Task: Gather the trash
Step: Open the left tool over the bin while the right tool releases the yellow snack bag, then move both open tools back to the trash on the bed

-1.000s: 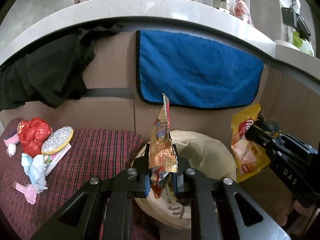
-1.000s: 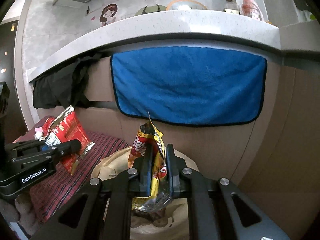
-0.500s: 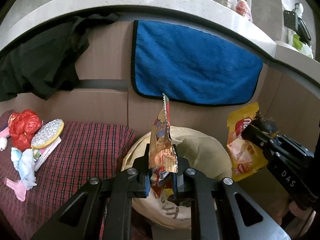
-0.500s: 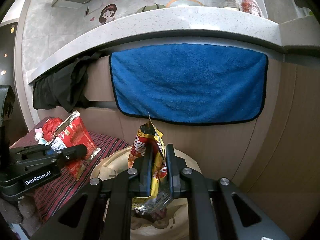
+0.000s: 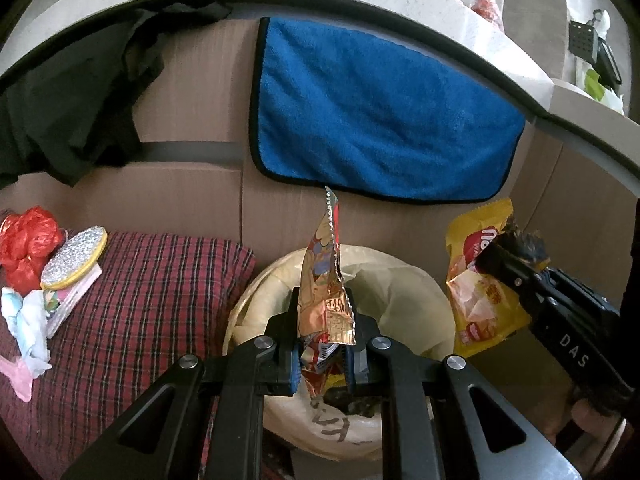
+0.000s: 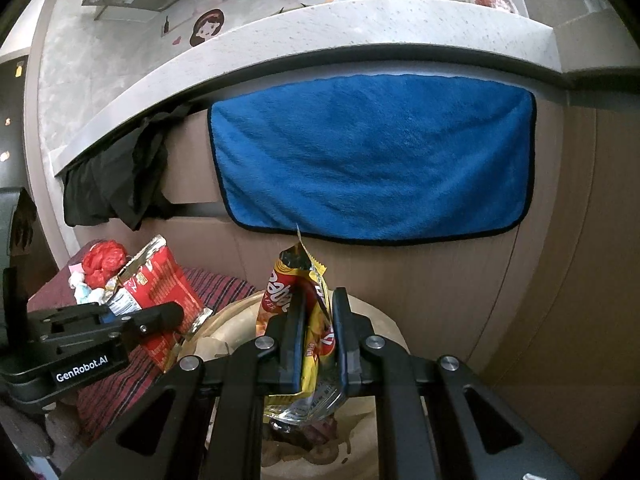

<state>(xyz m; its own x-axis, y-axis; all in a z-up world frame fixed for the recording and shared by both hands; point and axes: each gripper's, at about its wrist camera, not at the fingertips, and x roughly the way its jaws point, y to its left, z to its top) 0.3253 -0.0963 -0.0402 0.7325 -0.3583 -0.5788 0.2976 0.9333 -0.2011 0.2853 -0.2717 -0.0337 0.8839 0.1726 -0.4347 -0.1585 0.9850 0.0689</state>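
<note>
My left gripper (image 5: pixel 323 312) is shut on a red and gold foil snack wrapper (image 5: pixel 326 280), held upright over the bin (image 5: pixel 416 280), which has a cream bag liner. My right gripper (image 6: pixel 316 312) is shut on a yellow snack bag (image 6: pixel 312 344), also above the bin (image 6: pixel 384 320). In the left wrist view the right gripper (image 5: pixel 508 256) and its yellow bag (image 5: pixel 480 280) hang at the bin's right rim. In the right wrist view the left gripper (image 6: pixel 168 312) and its red wrapper (image 6: pixel 160 280) sit at the bin's left side.
A red plaid cushion (image 5: pixel 132 300) lies left of the bin with a red crumpled bag (image 5: pixel 24 240), a glittery oval item (image 5: pixel 74 256) and tissue scraps (image 5: pixel 24 320). A blue towel (image 5: pixel 380 120) and a black cloth (image 5: pixel 68 100) hang from the counter behind.
Both grippers have moved a little forward and lower over the bin, each still holding its wrapper. The cushion has slid left in the left wrist view.
</note>
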